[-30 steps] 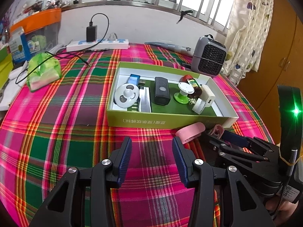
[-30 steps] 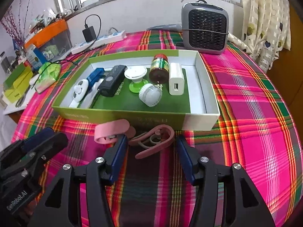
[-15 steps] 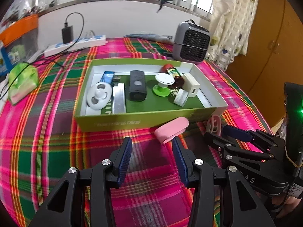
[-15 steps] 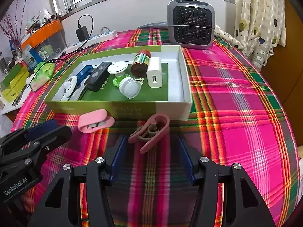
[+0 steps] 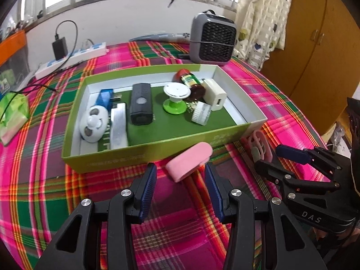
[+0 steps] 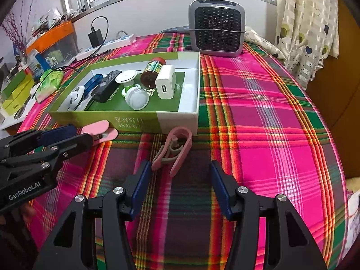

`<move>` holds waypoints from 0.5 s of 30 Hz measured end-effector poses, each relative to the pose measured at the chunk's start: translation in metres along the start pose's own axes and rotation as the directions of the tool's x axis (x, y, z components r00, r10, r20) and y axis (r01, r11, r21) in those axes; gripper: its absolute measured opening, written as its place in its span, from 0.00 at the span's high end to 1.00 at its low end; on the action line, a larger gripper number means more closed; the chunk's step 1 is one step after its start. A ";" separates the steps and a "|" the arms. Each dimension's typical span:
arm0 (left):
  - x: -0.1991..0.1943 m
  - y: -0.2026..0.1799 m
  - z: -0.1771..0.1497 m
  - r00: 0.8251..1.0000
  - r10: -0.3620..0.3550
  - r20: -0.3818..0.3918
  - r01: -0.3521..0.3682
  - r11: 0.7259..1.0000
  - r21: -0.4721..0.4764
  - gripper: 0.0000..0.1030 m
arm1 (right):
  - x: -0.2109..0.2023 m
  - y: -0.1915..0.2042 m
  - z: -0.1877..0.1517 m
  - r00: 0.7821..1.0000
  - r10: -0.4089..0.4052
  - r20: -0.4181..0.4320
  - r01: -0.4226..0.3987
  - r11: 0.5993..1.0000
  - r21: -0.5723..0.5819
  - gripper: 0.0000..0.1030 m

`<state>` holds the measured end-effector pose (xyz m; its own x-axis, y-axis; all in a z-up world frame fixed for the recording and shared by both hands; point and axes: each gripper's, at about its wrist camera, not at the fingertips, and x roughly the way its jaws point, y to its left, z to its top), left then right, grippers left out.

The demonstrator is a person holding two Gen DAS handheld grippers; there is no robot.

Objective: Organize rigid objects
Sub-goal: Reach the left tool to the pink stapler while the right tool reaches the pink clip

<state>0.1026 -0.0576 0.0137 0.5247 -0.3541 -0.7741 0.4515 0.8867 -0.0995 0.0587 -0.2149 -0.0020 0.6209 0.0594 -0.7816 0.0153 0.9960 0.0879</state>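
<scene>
Plaid-covered surface (image 6: 258,112): green box (image 5: 139,151) of small items; pink case (image 5: 189,160) and pink clip (image 6: 174,149) lying just outside its front wall, before the spread, empty fingers of left gripper (image 5: 178,175) and right gripper (image 6: 180,175).

The table is covered by a cloth (image 6: 258,117) checked in pink, green and red. A box (image 5: 126,155) with lime-green walls and white lining is seen near the far edge. Two pink clips (image 5: 189,164) (image 6: 175,150) are seen beside its near wall. Blue pads are shown on both black grippers (image 5: 180,189) (image 6: 180,186).
</scene>
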 end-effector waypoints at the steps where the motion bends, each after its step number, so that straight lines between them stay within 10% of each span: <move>1: 0.001 -0.002 0.000 1.000 -0.001 -0.003 0.001 1.000 0.005 0.58 | 0.000 -0.001 0.000 1.000 -0.001 0.001 0.001 1.000 0.001 0.47; 15: -0.001 -0.030 -0.008 0.999 -0.040 -0.024 0.042 0.996 0.073 0.58 | -0.005 -0.024 -0.004 1.000 0.001 0.008 -0.001 1.000 0.024 0.47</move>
<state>0.0830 -0.0812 0.0118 0.4888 -0.3822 -0.7842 0.5242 0.8472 -0.0861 0.0525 -0.2388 -0.0025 0.6269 0.0595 -0.7768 0.0333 0.9941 0.1031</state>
